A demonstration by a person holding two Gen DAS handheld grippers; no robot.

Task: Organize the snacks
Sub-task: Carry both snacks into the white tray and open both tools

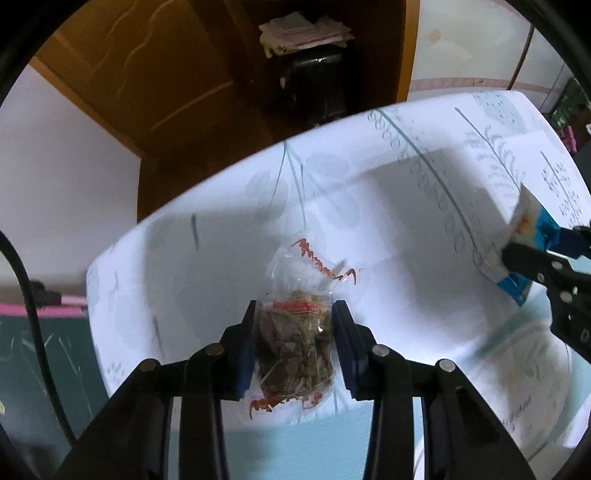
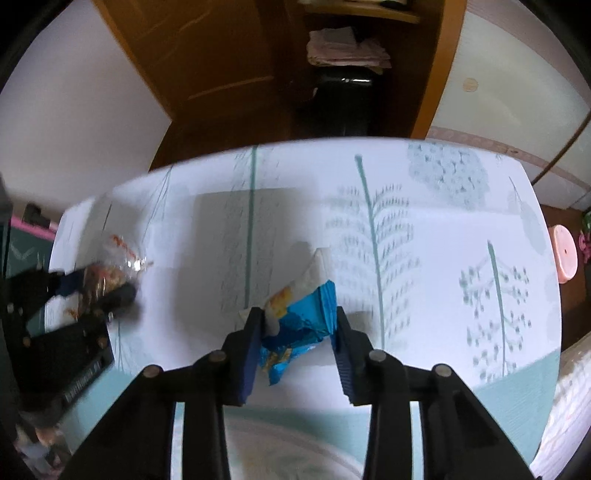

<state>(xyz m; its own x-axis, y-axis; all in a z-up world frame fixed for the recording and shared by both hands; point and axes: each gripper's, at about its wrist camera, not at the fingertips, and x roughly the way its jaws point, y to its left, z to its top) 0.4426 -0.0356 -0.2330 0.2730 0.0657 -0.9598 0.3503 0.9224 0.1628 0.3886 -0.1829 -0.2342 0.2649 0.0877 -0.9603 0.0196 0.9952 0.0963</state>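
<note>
A clear bag of brown snacks with red printed edges [image 1: 295, 339] lies on the table, and my left gripper [image 1: 295, 306] points steeply down on it, its blue pads pressed against both sides of the bag. My right gripper [image 2: 295, 314] is shut on a blue and white snack packet [image 2: 306, 295], crumpled between the pads just above the cloth. In the left wrist view the right gripper [image 1: 535, 247] and the packet [image 1: 532, 221] show at the right edge. The right wrist view shows the left gripper [image 2: 96, 291] with the clear bag [image 2: 110, 273] at the left, blurred.
The table [image 2: 406, 240] wears a white cloth printed with teal plants. Behind it stand a brown wooden cabinet [image 1: 147, 74], a black object [image 1: 317, 85] and folded cloths [image 1: 303, 33] on top. A pink stool [image 2: 563, 254] sits off the table's right edge.
</note>
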